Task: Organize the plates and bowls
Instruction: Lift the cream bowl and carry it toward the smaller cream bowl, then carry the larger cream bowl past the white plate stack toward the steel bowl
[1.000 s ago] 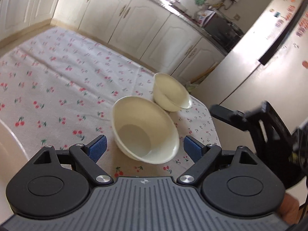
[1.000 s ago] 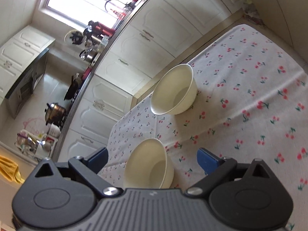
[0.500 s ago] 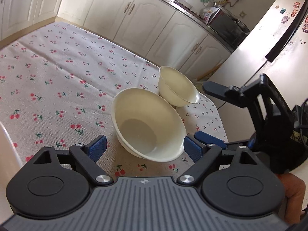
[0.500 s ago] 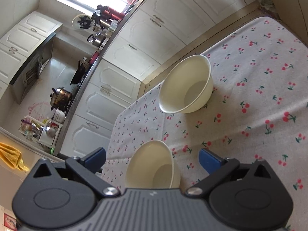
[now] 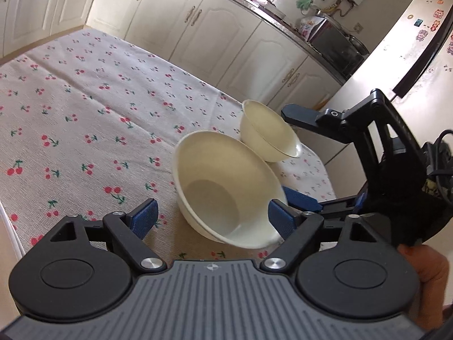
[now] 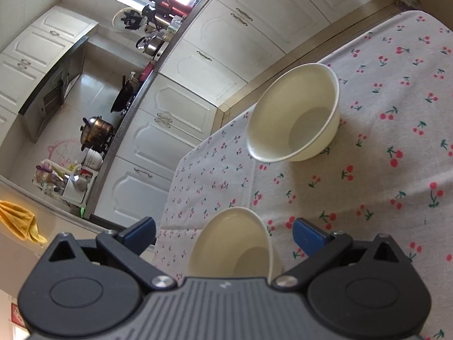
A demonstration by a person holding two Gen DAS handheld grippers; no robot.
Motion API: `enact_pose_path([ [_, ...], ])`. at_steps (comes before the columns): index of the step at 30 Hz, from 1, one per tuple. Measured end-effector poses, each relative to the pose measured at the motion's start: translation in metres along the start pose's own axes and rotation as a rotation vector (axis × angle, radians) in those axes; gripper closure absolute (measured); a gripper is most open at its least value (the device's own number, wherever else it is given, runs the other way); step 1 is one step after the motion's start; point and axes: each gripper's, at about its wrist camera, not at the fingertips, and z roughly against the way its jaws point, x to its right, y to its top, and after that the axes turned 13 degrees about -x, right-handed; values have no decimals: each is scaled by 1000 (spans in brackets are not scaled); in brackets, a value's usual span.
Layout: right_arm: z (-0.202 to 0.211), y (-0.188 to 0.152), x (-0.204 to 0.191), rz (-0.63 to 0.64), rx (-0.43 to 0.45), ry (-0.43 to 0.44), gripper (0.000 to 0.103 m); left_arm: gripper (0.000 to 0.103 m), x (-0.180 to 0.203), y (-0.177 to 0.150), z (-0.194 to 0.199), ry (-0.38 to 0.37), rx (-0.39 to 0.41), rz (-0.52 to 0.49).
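Where left view shows right gripper [image 5: 286, 155], right view shows stove [image 6: 96, 130]

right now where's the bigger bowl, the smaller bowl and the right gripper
bigger bowl [image 5: 215, 195]: left wrist view, on its inner wall above the flat bottom.
smaller bowl [image 5: 269, 133]: left wrist view, on its inner wall.
right gripper [image 6: 223, 231]: right wrist view, midway between its blue fingertips.
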Motion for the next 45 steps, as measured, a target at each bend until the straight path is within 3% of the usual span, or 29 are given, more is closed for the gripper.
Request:
enact_pose_path([
  [5, -4, 2, -6, 23, -9, -20, 1, 28, -1, -2, -1, 42, 18, 5],
  [13, -14, 2, -11, 45, -42, -6, 1, 54, 1, -5, -1, 19, 7, -11],
  [24, 1, -8, -14, 31, -14, 4, 0, 59, 4, -7, 6, -4, 24, -32],
  [39, 13, -35, -34, -3, 75, -33, 0, 66, -7, -8, 20, -81, -37, 70],
  [45, 22, -47, -39, -19, 113, -23, 0, 67, -9, -9, 35, -115, -39, 58],
])
